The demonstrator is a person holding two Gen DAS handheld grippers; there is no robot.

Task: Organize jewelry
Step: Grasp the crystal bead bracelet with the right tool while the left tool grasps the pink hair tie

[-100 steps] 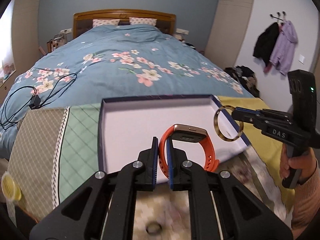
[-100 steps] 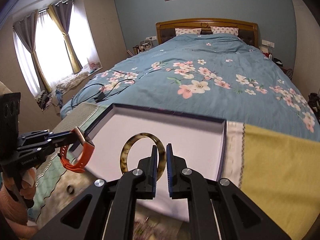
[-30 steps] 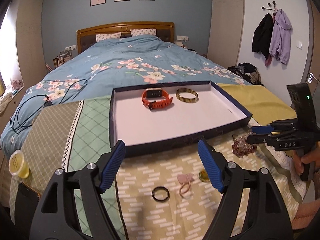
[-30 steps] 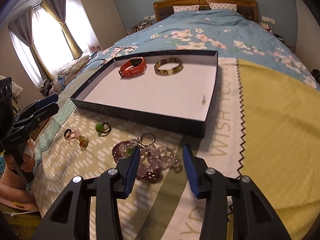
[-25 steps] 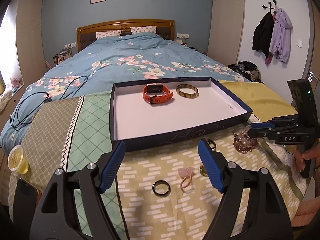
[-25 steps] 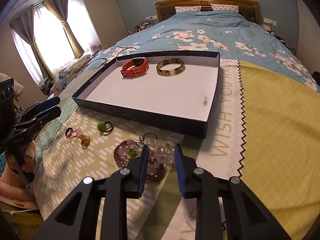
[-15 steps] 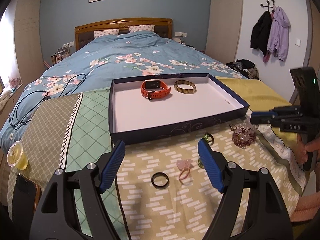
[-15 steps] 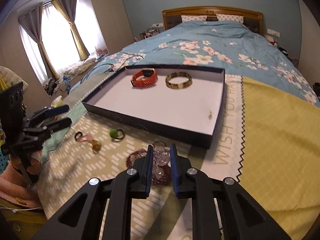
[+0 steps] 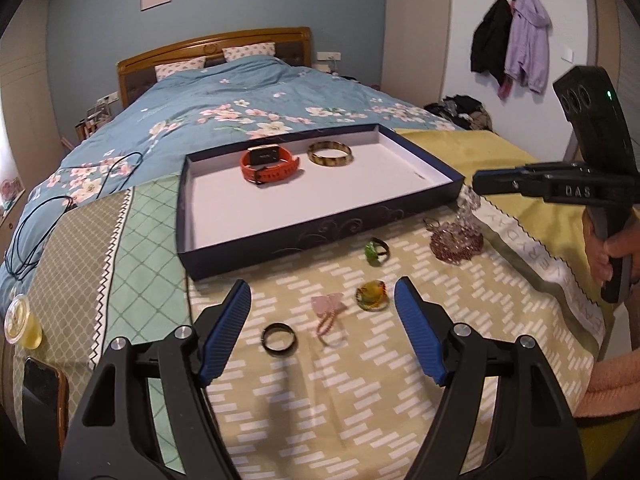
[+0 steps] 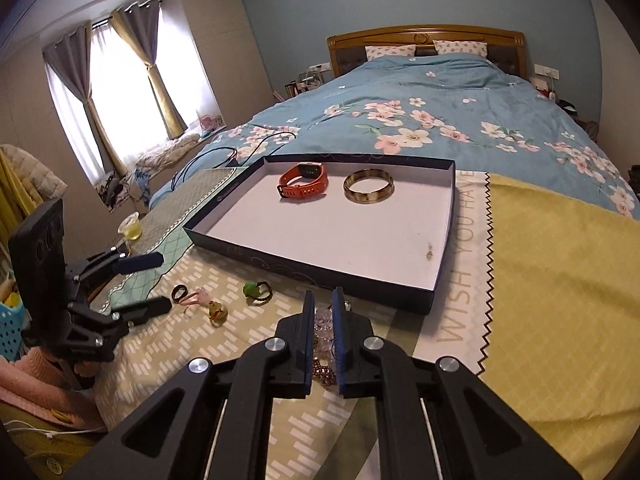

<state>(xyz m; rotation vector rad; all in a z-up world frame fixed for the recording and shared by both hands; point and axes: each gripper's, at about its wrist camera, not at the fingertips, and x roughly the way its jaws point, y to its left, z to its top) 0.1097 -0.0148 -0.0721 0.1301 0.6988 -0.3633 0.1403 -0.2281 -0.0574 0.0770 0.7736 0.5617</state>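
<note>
A dark blue tray (image 9: 320, 232) (image 10: 304, 266) with a white floor holds an orange watch (image 9: 269, 164) (image 10: 304, 181) and a tortoiseshell bangle (image 9: 330, 153) (image 10: 369, 186). My right gripper (image 10: 321, 300) (image 9: 478, 184) is shut on a clear bead bracelet (image 10: 323, 330) (image 9: 468, 210) and lifts it off a pink bead bracelet (image 9: 456, 242). My left gripper (image 9: 322, 296) (image 10: 154, 282) is open and empty above a black ring (image 9: 279, 339), a pink ring (image 9: 328, 312), an amber ring (image 9: 371, 295) and a green ring (image 9: 375, 250).
The tray lies on patchwork cloths at the foot of a floral bed (image 9: 248, 100). A phone (image 9: 42, 392) and a cup of yellow liquid (image 9: 20, 324) sit at the left. A black cable (image 9: 48, 216) lies on the bed.
Both grippers left the watch and bangle in the tray and pulled back. The right gripper has closed on the clear bead bracelet and raised it. The left gripper stays open.
</note>
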